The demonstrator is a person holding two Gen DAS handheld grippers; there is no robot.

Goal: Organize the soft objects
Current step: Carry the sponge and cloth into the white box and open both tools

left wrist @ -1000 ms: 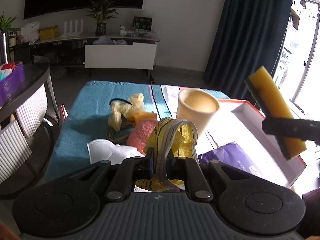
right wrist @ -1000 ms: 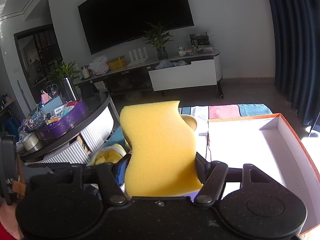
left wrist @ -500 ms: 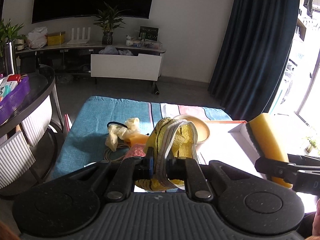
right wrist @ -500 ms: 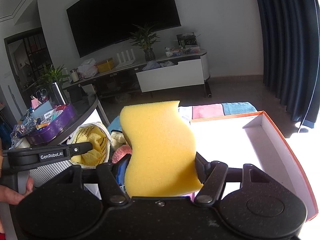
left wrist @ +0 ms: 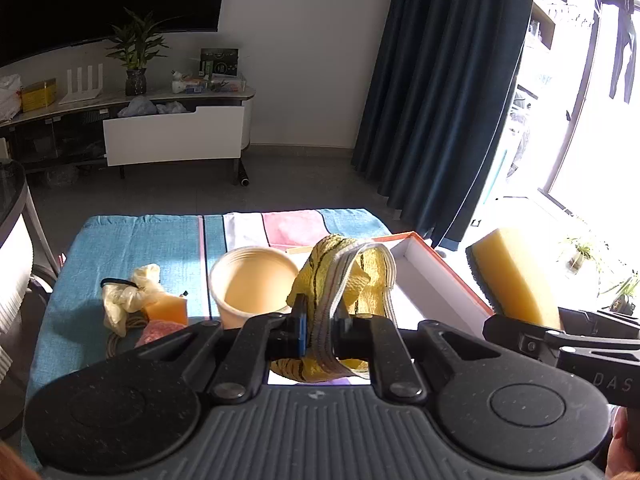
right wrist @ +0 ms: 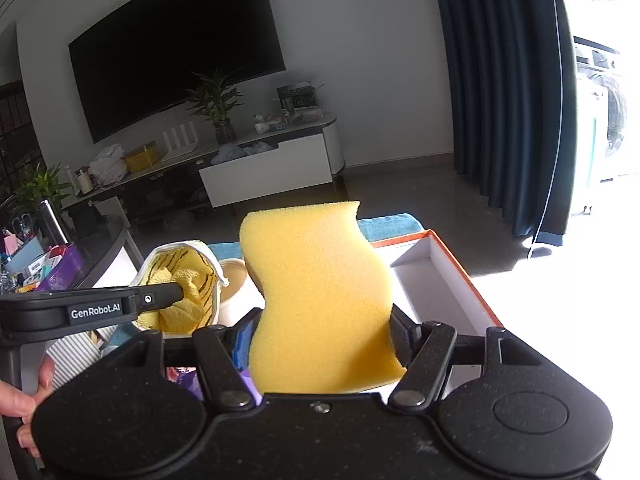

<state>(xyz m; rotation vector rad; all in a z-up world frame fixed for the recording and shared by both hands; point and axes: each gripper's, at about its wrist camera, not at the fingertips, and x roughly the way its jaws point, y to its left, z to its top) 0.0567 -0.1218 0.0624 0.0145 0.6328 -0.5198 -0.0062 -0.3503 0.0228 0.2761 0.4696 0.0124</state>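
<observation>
My left gripper point(left wrist: 320, 322) is shut on a yellow striped cloth with a white band point(left wrist: 348, 272), held above the table beside the box. The cloth also shows in the right wrist view point(right wrist: 184, 284). My right gripper point(right wrist: 320, 334) is shut on a yellow sponge point(right wrist: 320, 300), held upright above the box; the sponge shows at the right of the left wrist view point(left wrist: 516, 280), with its dark scouring side facing left. The white box with an orange rim point(left wrist: 440, 280) lies open on the right of the table.
A cream paper cup point(left wrist: 252, 284) stands left of the box. Pale gloves point(left wrist: 128, 296), an orange sponge point(left wrist: 168, 308) and a pink item point(left wrist: 160, 330) lie on the blue tablecloth point(left wrist: 120, 248). A purple packet point(right wrist: 188, 380) lies in the box.
Both grippers have swung right and lifted, still holding cloth and sponge. The box now sits closer under them, and the two grippers are closer side by side.
</observation>
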